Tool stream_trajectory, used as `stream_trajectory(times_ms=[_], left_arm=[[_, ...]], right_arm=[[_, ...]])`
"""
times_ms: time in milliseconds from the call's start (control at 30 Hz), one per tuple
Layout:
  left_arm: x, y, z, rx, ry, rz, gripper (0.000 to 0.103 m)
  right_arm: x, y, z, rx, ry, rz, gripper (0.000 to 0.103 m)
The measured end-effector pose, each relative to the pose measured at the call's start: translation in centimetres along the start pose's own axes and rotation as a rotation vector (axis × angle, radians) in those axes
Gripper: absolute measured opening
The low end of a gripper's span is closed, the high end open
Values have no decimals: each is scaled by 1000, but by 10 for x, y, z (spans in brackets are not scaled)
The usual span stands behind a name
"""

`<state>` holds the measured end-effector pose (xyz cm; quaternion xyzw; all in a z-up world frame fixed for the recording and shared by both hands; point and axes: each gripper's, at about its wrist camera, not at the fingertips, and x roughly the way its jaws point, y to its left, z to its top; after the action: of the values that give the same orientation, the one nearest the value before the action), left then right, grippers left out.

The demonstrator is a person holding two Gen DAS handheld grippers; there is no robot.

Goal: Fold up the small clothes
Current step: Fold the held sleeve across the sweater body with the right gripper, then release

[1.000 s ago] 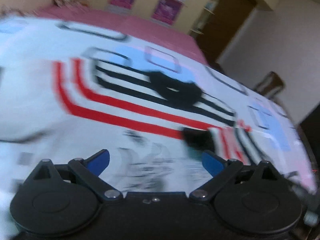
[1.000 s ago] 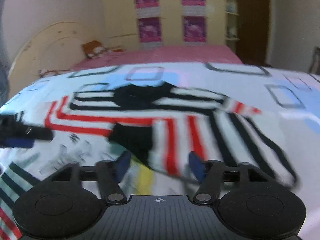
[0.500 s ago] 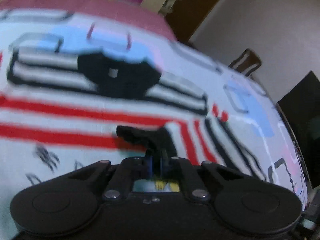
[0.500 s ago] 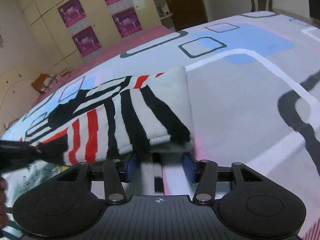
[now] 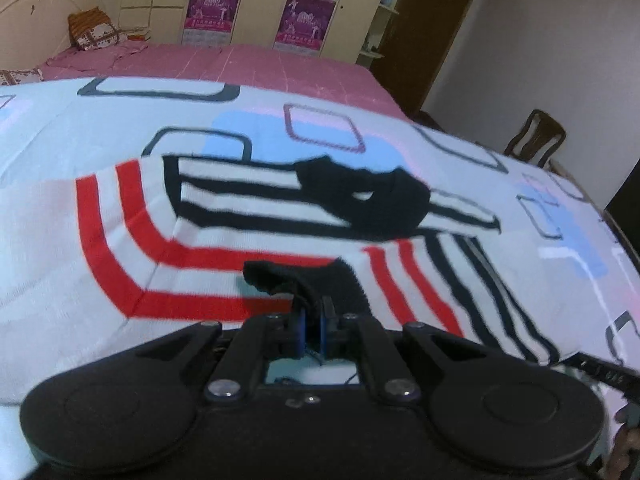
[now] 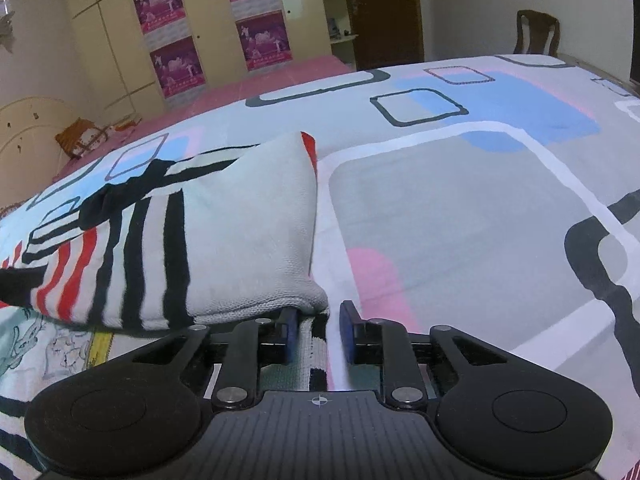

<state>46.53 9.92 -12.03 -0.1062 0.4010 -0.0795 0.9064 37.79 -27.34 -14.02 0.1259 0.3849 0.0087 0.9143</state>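
While the left tool (image 5: 311,326) sits at the bottom of its own view, its two blue pads are drawn close together and pinch the black cuff (image 5: 316,280) of a striped knit sweater (image 5: 224,240). That cuff rises in a small fold right at the pads. Beyond it the sweater lies spread across the bed cover (image 5: 460,148), white with red bands curving on the near side and black bands farther off, and its black collar (image 5: 368,200) lies near the middle of the garment.

In the right wrist view the right tool (image 6: 318,330) stands with a narrow gap, its jaws having just been closing. A strip of the sweater's striped edge (image 6: 316,344) lies between the pads; the left pad is against the cloth, but whether the right pad presses on it I cannot tell. Just past the pads a folded sleeve (image 6: 248,232) lies doubled over the body of the sweater, its white ribbed end nearest, black stripes and then red ones to the left.

Farther off, the bed cover shows grey, blue and pink blocks with dark outlined squares. Behind it lies a pink bedspread (image 5: 256,64), with a patterned cushion (image 5: 94,32) by the headboard. Against the back wall stand cream wardrobe doors carrying purple posters (image 6: 262,40), a dark wooden door (image 5: 432,28), and a wooden chair (image 6: 536,34) off to the right.
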Motion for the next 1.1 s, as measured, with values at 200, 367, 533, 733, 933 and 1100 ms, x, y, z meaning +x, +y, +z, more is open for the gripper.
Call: stream_trajectory(times_ms=[200, 367, 533, 733, 933, 1100], left_arm=[[0, 4, -9, 22, -3, 6, 29], [-3, 11, -3, -8, -34, 50, 65], [11, 10, 8, -18, 10, 40, 60], [29, 15, 18, -44, 19, 7, 40], [33, 21, 19, -76, -1, -23, 7], [27, 13, -1, -62, -91, 67, 6]], right_arm=[[-27, -2, 6, -34, -35, 17, 22], [-27, 9, 20, -33, -68, 78, 22], [8, 19, 50, 10, -61, 94, 25], [67, -33, 107, 201, -43, 158, 55], [118, -58, 124, 301, 57, 300, 33], [109, -47, 120, 131, 11, 260, 8]])
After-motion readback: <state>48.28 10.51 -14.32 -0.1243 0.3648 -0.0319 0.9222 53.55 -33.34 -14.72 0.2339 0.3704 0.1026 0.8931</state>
